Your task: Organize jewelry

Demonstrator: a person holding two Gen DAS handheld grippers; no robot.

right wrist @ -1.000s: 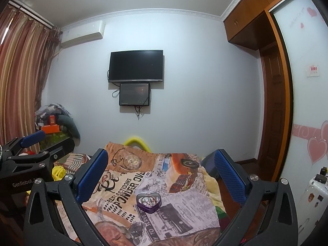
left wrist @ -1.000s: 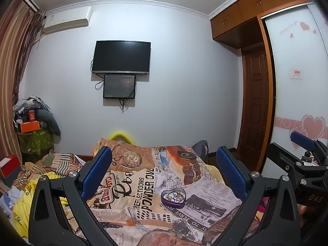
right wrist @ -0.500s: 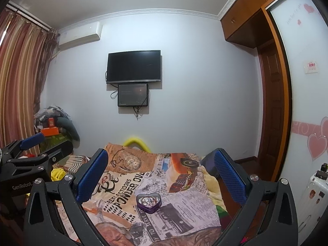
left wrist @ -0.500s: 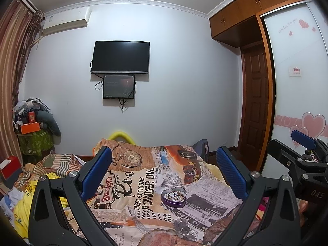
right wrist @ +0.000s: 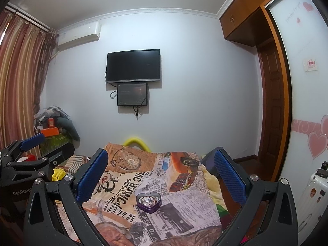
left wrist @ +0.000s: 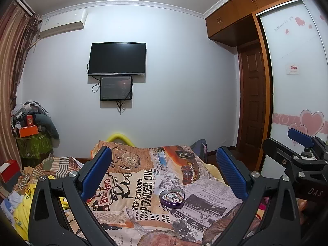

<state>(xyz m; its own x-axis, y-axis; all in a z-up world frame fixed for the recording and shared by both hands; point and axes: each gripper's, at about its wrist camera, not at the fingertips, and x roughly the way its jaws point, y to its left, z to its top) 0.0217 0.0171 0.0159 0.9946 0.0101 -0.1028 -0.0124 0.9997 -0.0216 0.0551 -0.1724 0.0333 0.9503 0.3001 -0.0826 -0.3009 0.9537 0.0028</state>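
- Left gripper (left wrist: 164, 169): fingers spread wide, holding nothing.
- Right gripper (right wrist: 161, 169): fingers likewise spread, empty.
- Heart-shaped tin (left wrist: 172, 198) of jewelry sits on the bed (left wrist: 131, 186), lower centre of both views.

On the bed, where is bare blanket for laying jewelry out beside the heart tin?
Flat printed blanket lies bare left of the heart tin, over the PONDER lettering, and beyond it toward the car print. The bed's left side is crowded with rumpled striped and yellow cloth.
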